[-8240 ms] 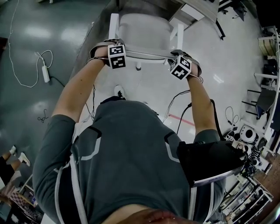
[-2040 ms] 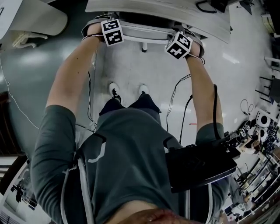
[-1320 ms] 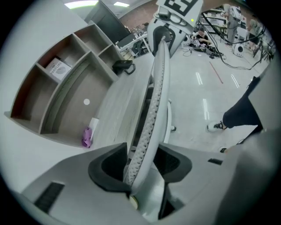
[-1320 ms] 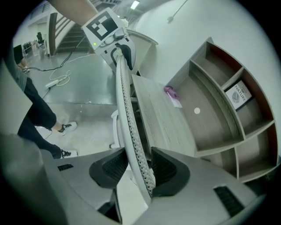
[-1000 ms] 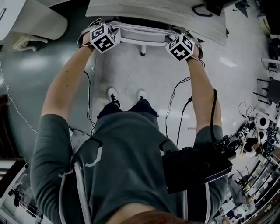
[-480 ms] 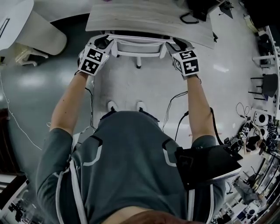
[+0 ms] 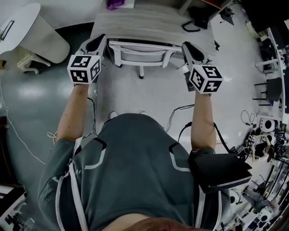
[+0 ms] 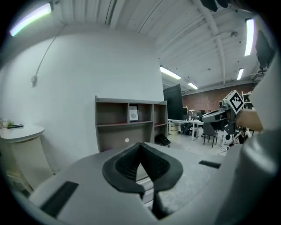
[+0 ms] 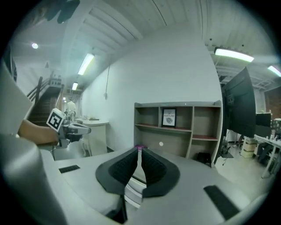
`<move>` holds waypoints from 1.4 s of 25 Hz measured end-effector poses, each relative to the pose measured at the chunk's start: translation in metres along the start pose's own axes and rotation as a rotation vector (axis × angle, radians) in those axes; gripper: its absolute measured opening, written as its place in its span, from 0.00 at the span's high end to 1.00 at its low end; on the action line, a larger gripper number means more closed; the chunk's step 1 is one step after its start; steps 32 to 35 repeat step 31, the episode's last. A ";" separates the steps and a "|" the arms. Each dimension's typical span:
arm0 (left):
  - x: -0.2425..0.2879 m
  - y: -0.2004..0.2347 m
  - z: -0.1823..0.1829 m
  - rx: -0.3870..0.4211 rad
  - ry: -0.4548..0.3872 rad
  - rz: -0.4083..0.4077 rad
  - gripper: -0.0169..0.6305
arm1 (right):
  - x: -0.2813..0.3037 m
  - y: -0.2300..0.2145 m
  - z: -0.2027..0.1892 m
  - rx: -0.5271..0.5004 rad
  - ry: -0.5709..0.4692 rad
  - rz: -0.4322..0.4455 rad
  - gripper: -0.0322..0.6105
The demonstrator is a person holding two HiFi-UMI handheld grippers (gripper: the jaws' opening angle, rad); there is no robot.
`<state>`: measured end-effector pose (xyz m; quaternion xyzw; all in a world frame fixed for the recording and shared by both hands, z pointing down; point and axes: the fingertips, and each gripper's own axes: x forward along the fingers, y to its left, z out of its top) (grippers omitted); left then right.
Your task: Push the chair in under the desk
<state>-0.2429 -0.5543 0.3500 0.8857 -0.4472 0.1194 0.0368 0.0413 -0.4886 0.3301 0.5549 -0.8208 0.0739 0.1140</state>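
The white chair (image 7: 142,52) stands with its seat under the grey desk (image 7: 149,22); only its backrest and a leg show in the head view. My left gripper (image 7: 95,44) hovers off the backrest's left end, clear of it, shut with nothing between its pads (image 8: 140,145). Off the backrest's right end, also not touching, is my right gripper (image 7: 190,47). Its jaws are closing, and only a thin slit with nothing in it is left between the pads (image 9: 139,150). Both grippers point over the desk towards a shelf unit (image 8: 131,123).
A round white table (image 7: 27,22) stands to the desk's left. On the desk lie a purple thing (image 7: 113,4) and a black item (image 7: 198,22). Cables (image 7: 180,110) trail over the floor by my feet. Chairs, stands and clutter (image 7: 271,122) fill the right side.
The chair went from out on the floor to under the desk. In the last second both grippers came off its backrest, drew back and apart, and their jaws closed.
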 end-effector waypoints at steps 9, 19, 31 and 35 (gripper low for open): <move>-0.031 -0.013 0.032 -0.030 -0.087 0.012 0.96 | -0.037 0.005 0.039 0.001 -0.127 -0.060 0.90; -0.050 -0.013 0.037 -0.044 -0.103 0.037 0.96 | -0.048 0.017 0.038 -0.014 -0.132 -0.088 0.90; -0.070 -0.018 0.036 -0.008 -0.100 0.040 0.96 | -0.063 0.031 0.033 -0.016 -0.129 -0.110 0.90; -0.070 -0.018 0.036 -0.008 -0.100 0.040 0.96 | -0.063 0.031 0.033 -0.016 -0.129 -0.110 0.90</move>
